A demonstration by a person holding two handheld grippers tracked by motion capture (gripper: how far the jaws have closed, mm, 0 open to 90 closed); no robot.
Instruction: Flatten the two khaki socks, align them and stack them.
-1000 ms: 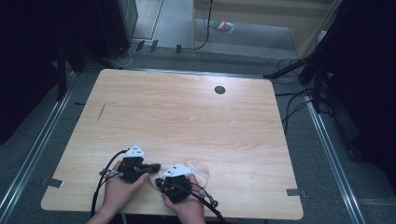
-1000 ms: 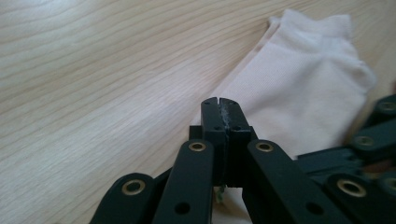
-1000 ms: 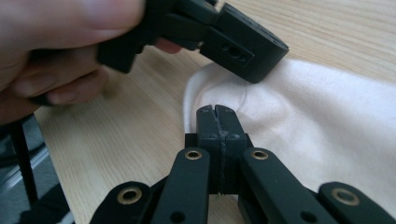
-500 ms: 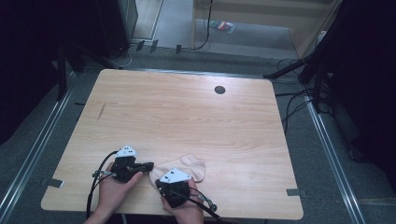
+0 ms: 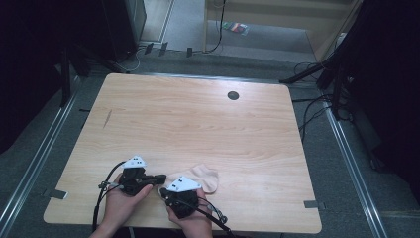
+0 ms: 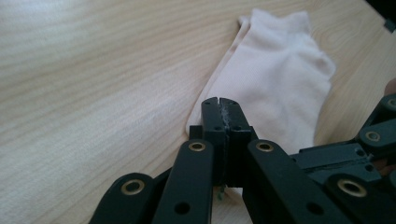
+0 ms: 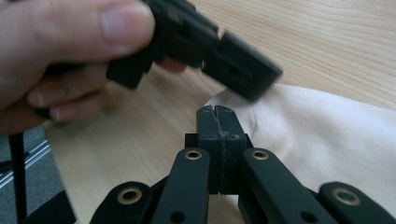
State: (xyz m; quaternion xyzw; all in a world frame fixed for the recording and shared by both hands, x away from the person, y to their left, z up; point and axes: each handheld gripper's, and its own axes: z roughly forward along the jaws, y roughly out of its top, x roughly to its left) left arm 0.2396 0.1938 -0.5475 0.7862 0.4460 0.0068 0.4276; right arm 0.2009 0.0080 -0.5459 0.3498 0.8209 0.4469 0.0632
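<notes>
A pale pink ankle sock (image 5: 207, 177) lies flat near the table's front edge. My left gripper (image 5: 162, 178) comes in from the left, jaws shut, its tips at the sock's near corner (image 6: 280, 79). No cloth shows between the pads (image 6: 211, 112). My right gripper (image 5: 163, 191) sits just in front of the sock, also shut, and points across the same corner (image 7: 327, 135). In the right gripper view the left gripper (image 7: 243, 74) and the hand (image 7: 70, 51) holding it cross close above my shut jaws (image 7: 217, 114).
The wooden table (image 5: 198, 124) has a dark round grommet (image 5: 233, 95) at the back and a short dark mark (image 5: 107, 118) at the left. Cables (image 5: 106, 198) trail from both grippers over the front edge. Metal floor rails (image 5: 341, 148) run along both sides.
Both grippers have shifted a little to the left and toward the front edge, so more of the sock shows. The sock has kept its place. Both sets of jaws have stayed shut.
</notes>
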